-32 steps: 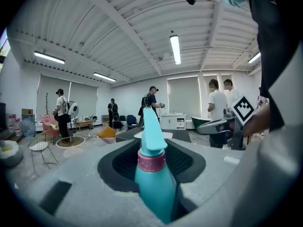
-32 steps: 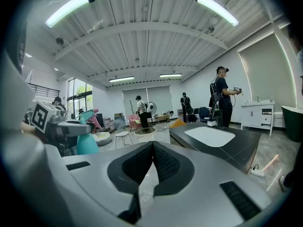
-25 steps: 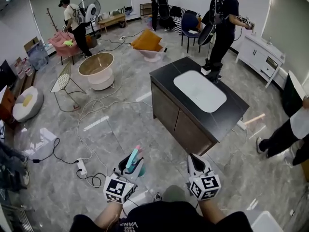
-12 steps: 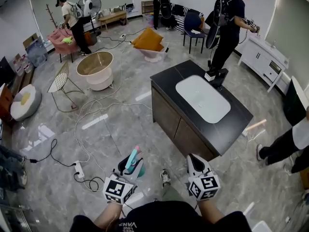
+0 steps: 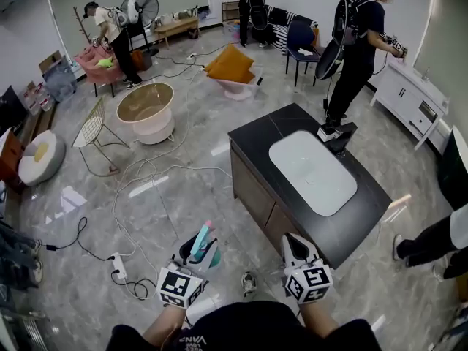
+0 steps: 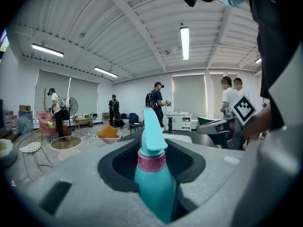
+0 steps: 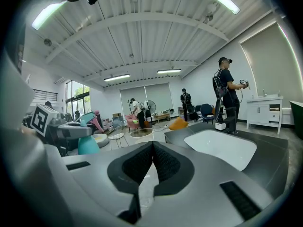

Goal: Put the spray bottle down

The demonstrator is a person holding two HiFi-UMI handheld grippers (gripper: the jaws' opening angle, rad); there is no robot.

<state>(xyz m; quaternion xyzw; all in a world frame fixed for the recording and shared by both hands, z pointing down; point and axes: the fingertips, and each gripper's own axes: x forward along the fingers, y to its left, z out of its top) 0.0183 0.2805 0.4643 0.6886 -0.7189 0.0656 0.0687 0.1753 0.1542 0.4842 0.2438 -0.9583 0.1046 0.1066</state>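
**Holding the spray bottle over the floor, near the counter**

The left gripper [image 5: 197,254] is clamped on a teal spray bottle [image 5: 199,240]. In the left gripper view the dark pads press both sides of the bottle's body just under its pink collar. The bottle stands upright between them, with its teal trigger head rising above the jaws. The bottle is off the ground, over grey marble-look floor [image 5: 183,196], and touches nothing but the gripper.

The right gripper [image 5: 294,246] is level with the left one and a little apart from it. Its jaws are pressed together and there is nothing between them.

A black counter [image 5: 252,170] with a white sink [image 5: 311,170] set into its top stands ahead and to the right, and its near corner is close to the right gripper. A small black and white device [image 5: 336,134] sits at the counter's far edge, near a person in black [image 5: 362,42].

White cables trail across the floor to a power strip [image 5: 118,268] left of the bottle. Farther off on that side are a round tub [image 5: 146,108], a wire chair [image 5: 95,123] and an orange cushion [image 5: 230,63].
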